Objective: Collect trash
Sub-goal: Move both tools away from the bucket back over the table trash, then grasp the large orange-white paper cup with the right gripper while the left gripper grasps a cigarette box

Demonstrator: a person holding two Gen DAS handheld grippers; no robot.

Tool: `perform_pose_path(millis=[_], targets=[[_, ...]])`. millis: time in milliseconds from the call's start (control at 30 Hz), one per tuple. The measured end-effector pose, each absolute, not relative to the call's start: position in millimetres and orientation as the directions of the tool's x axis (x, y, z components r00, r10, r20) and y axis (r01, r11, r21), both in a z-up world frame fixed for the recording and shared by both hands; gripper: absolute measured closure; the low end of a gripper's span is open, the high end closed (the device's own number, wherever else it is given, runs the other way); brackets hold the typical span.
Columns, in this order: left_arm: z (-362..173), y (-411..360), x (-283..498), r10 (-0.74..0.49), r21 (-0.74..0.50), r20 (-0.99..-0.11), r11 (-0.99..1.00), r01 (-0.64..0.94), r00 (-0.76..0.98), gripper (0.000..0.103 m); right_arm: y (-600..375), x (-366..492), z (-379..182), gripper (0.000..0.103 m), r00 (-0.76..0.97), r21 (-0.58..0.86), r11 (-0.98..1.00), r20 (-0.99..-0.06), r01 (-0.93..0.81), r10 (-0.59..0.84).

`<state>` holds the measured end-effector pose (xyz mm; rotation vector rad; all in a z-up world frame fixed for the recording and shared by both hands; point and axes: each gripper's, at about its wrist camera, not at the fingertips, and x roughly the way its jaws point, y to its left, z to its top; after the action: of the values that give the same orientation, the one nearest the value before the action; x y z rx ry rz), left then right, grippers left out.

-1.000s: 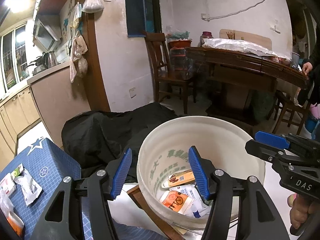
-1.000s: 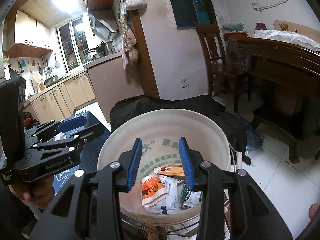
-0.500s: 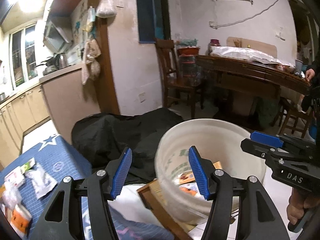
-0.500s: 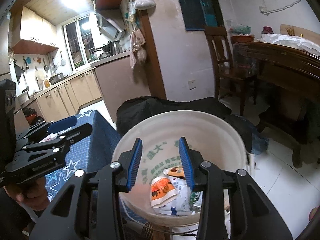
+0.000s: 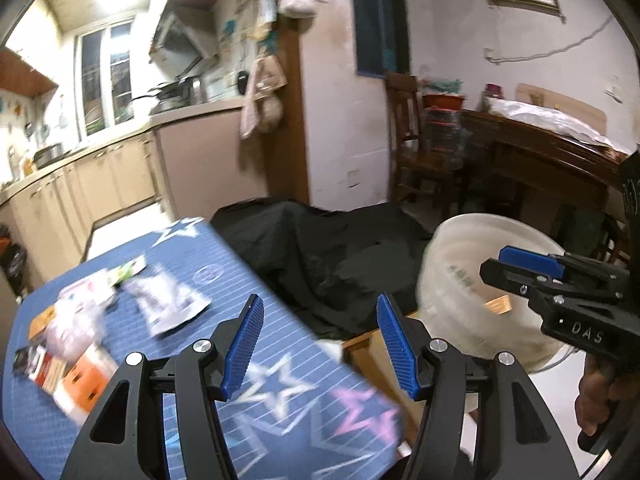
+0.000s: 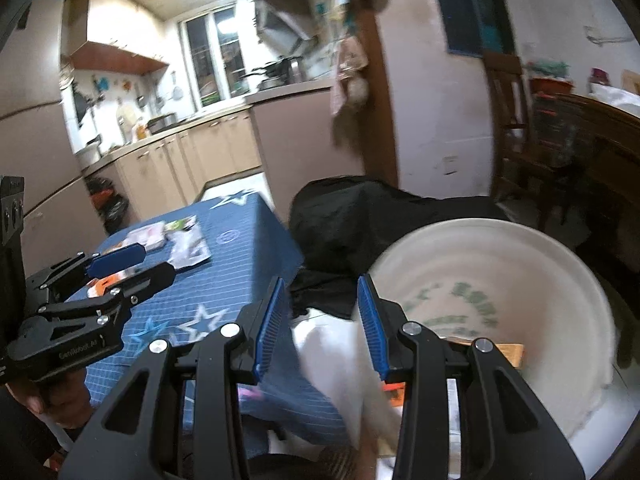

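Two handheld grippers hang above a blue star-patterned tabletop in a dim kitchen-dining room. The left gripper has its jaws moderately apart and empty; the right gripper has its jaws narrower, also empty. Trash wrappers lie scattered at the tabletop's far-left end. A white bucket sits just beside the tabletop's right edge.

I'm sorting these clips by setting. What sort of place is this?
Most likely a lived-in home, a kitchen opening onto a dining area: cabinets under a counter with pots by the window, a wooden chair at a dark wooden table.
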<state>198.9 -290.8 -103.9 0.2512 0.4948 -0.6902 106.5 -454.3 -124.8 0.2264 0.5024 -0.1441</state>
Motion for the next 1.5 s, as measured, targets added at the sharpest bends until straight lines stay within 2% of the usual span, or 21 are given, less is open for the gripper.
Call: perform_pose_path(millis=[633, 833, 1033, 1133, 1200, 1267, 1400, 1500], targets=[[-133, -78, 265, -0.236, -0.03, -0.581, 0.963, 0.269, 0.779, 0.042, -297, 208, -146, 0.066, 0.773, 0.145, 0.973, -0.592, -0.178, 0.229], [-133, -38, 280, -0.171, -0.051, -0.589, 0.983, 0.174, 0.79, 0.042, -256, 234, -151, 0.066, 0.725, 0.149, 0.948, -0.613, -0.282, 0.312], [-133, -11, 292, -0.124, -0.057, -0.594, 0.992, 0.113, 0.795, 0.042, -232, 264, -154, 0.057, 0.67, 0.159, 0.914, -0.635, -0.373, 0.384], [-138, 0, 300, -0.1, -0.059, -0.61, 0.995, 0.081, 0.786, 0.04, -222, 275, -156, 0.041, 0.632, 0.177, 0.889, -0.646, -0.423, 0.429], [-142, 4, 305, -0.095, -0.065, -0.623, 0.995, 0.07, 0.776, 0.04, -213, 278, -158, 0.019, 0.632, 0.175, 0.883, -0.638, -0.436, 0.439], [-145, 6, 309, -0.093, -0.065, -0.634, 0.996, 0.066, 0.768, 0.04, -203, 280, -160, 0.009, 0.628, 0.187, 0.872, -0.627, -0.453, 0.461], [-149, 8, 315, -0.083, -0.063, -0.642, 0.997, 0.055, 0.763, 0.038, -185, 289, -168, 0.006, 0.597, 0.201, 0.854, -0.638, -0.48, 0.486], [-151, 12, 320, -0.082, -0.073, -0.648, 0.996, 0.045, 0.758, 0.038, -176, 303, -177, 0.006, 0.591, 0.199, 0.876, -0.67, -0.44, 0.449]])
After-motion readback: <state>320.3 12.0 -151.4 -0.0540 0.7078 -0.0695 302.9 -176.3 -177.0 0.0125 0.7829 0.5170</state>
